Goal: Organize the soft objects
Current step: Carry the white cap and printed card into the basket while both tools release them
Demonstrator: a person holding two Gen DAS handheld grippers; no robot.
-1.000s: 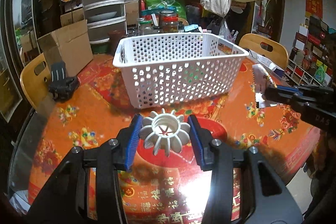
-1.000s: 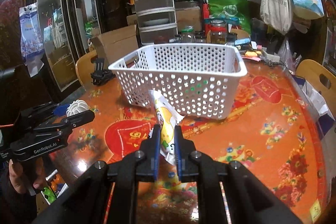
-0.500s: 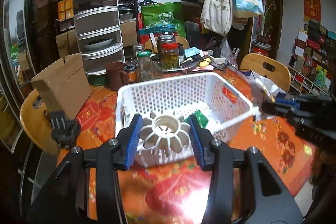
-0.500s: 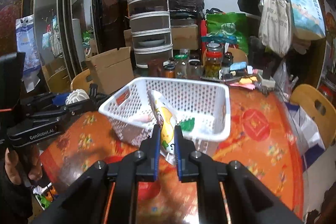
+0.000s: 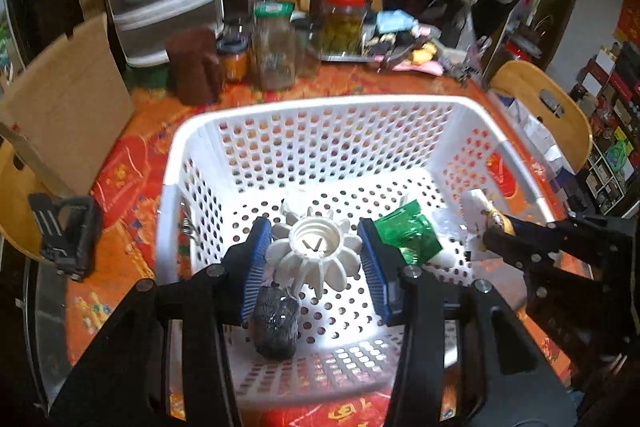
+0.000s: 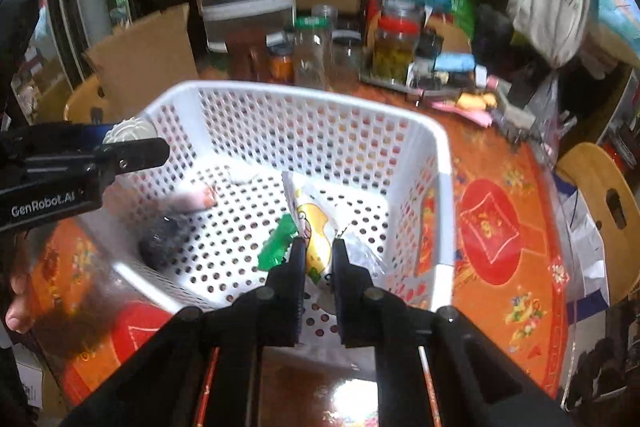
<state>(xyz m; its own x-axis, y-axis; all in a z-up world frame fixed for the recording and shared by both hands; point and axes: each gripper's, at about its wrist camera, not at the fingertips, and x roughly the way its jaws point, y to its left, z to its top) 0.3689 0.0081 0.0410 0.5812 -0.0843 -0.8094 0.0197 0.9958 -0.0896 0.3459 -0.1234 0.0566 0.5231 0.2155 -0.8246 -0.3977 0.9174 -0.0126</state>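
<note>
White ribbed toy [image 5: 316, 255], yellow-white packet [image 6: 316, 235], seemingly above basket [image 5: 320, 107].

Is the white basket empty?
No, the white basket already holds a green wrapper and a dark lump.

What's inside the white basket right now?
Lying in the white basket: a green wrapper, a dark wrapped lump, and a pinkish item, too blurred to identify. Both grippers' loads hang over it, covering parts of the floor.
</note>
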